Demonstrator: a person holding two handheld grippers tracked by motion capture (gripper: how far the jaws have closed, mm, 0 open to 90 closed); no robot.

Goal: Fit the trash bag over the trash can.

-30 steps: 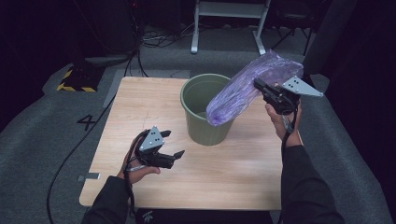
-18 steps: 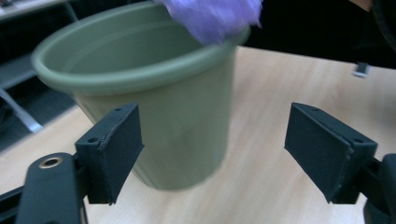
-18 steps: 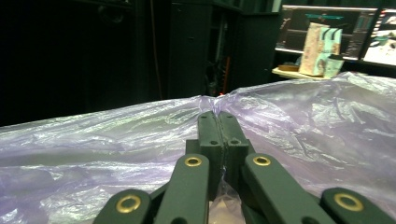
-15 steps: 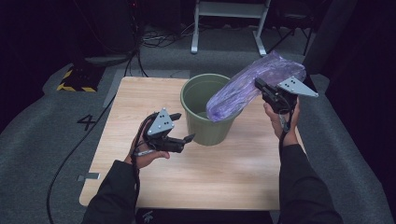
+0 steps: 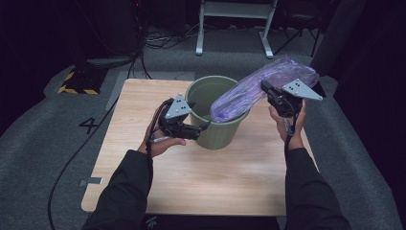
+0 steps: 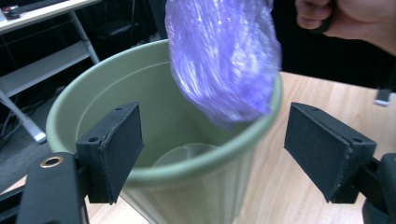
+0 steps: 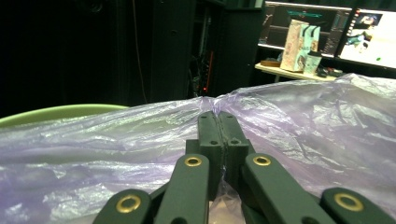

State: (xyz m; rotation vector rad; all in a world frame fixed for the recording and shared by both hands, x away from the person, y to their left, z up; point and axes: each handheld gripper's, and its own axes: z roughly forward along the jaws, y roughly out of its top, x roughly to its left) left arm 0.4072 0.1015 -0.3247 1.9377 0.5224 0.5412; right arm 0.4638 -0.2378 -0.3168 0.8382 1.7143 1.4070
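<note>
Setting: a wooden desk (image 5: 201, 177) in a dark room, seen from above, with a person's two forearms reaching in from the near edge.
Bin: a green bin (image 5: 216, 132) stands upright near the middle of the desk, mouth open and mostly empty inside.
Bag: a crumpled purple bag (image 5: 261, 88) hangs in the air, slanting from upper right down to the bin, its lower end just over the right part of the rim. In the left gripper view that end (image 6: 224, 56) dips across the rim.
Right tongs: the right tongs (image 5: 268, 90) are pressed fully together on a pinch of the bag's film, holding it raised beside the bin, probably so the bag can be lowered in or fitted as a liner.
Left tongs: the left tongs (image 5: 205, 126) are spread wide and hold nothing. They sit at the bin's near left side, one jaw on each side of the rim in their own view, likely to steady the bin or catch the bag's loose end.
In the way: the bag's bulk lies over part of the mouth, and the rim stands between the left jaws and the film.
Around: grey carpet (image 5: 48, 124), a floor cable (image 5: 72, 158), a yellow-and-black striped block (image 5: 76, 82) and a metal stand (image 5: 234, 24) behind the desk.
</note>
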